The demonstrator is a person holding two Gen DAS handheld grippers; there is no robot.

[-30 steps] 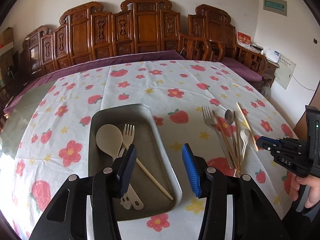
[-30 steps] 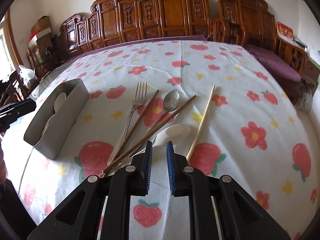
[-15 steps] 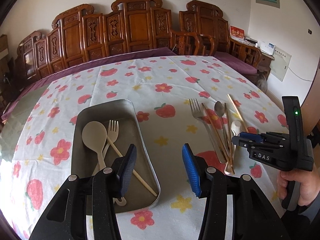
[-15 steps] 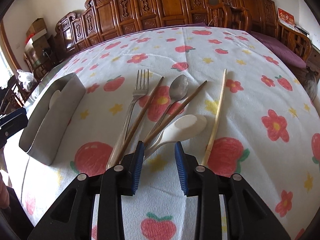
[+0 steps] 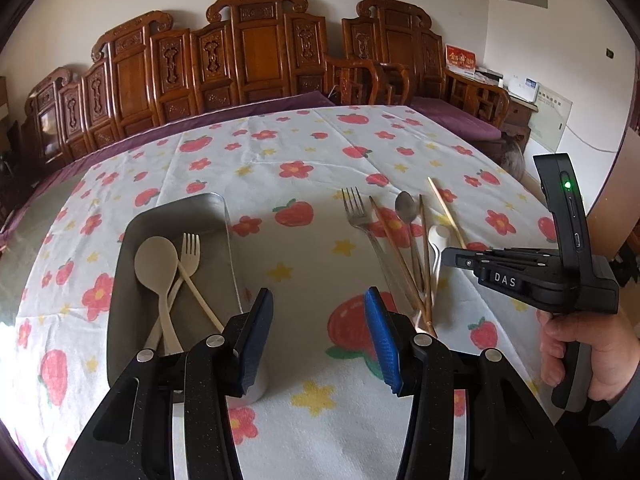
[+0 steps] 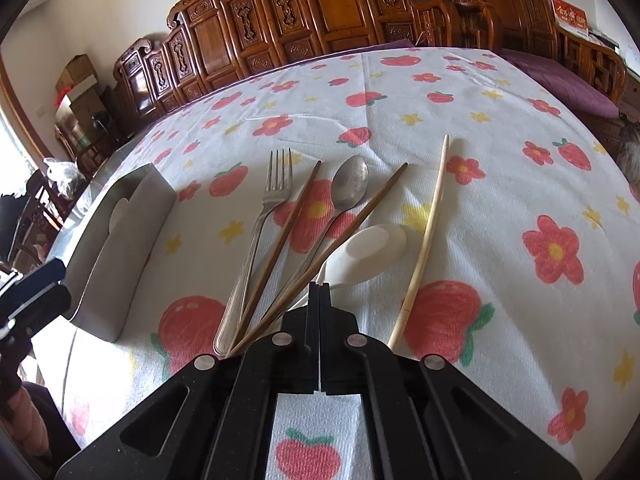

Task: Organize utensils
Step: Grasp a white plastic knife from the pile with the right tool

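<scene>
A metal tray (image 5: 176, 205) on the flowered cloth holds a cream spoon (image 5: 156, 258), a cream fork (image 5: 190, 245) and one pale chopstick (image 5: 200, 293). My left gripper (image 5: 318, 320) hangs open over bare cloth just right of the tray, with nothing between its jaws. Fanned out to the right lie a metal fork (image 6: 276, 184), two brown chopsticks (image 6: 288, 232), a metal spoon (image 6: 352, 180), a white spoon (image 6: 372, 248) and a pale chopstick (image 6: 428, 232). My right gripper (image 6: 320, 292) is shut, tips at the white spoon's handle. Whether the handle is pinched is hidden.
Carved wooden chairs (image 5: 256, 52) line the table's far side. The cloth's far half (image 5: 304, 148) holds nothing. A person's hand (image 5: 584, 348) grips the right tool at the right edge. The left tool (image 6: 36, 288) shows at the left border of the right wrist view.
The right jaws widened around the white spoon's handle, then came together at it. My left gripper drifted right, away from the tray, and stayed open.
</scene>
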